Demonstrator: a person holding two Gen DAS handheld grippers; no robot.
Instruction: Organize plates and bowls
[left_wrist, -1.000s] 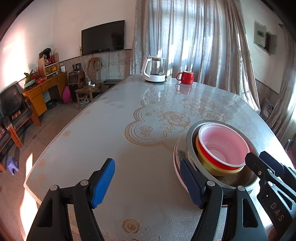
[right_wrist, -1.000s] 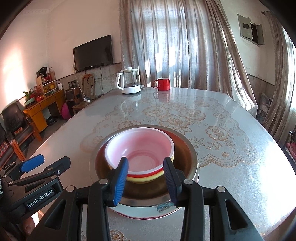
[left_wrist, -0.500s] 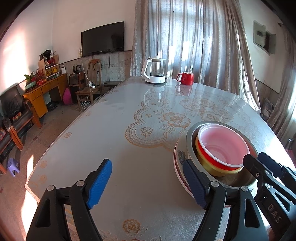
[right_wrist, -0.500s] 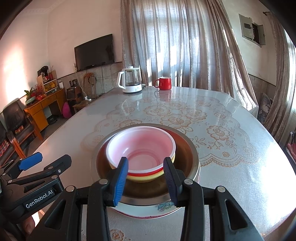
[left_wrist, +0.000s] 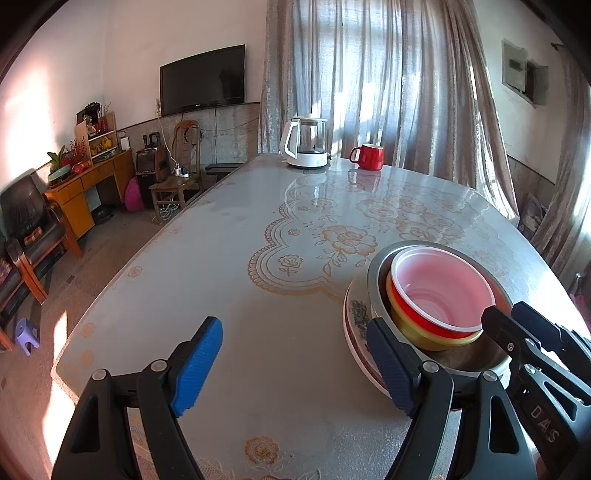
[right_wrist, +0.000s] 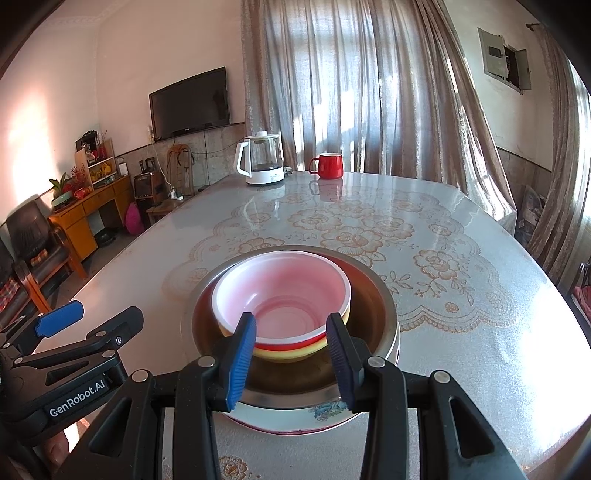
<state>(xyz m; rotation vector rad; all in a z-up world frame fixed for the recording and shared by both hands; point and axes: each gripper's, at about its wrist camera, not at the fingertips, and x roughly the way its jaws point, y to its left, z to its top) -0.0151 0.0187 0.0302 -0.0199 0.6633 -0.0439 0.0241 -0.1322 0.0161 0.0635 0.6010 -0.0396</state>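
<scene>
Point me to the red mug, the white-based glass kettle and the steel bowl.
red mug (right_wrist: 330, 166), right wrist view, front of body
white-based glass kettle (right_wrist: 263, 157), right wrist view, glass wall
steel bowl (right_wrist: 384, 306), right wrist view, right rim

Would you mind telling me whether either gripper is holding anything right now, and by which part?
Nothing is held. The left gripper is open over bare table, and the right gripper hangs open by the near rim of the pink bowl without gripping it.

Bowls (right_wrist: 284, 299) nest in a basin (right_wrist: 384, 310) on a plate (right_wrist: 295, 417) at the bench's (right_wrist: 461, 332) near edge; kettle (right_wrist: 262, 158) and mug (right_wrist: 328, 165) stand far behind.
</scene>
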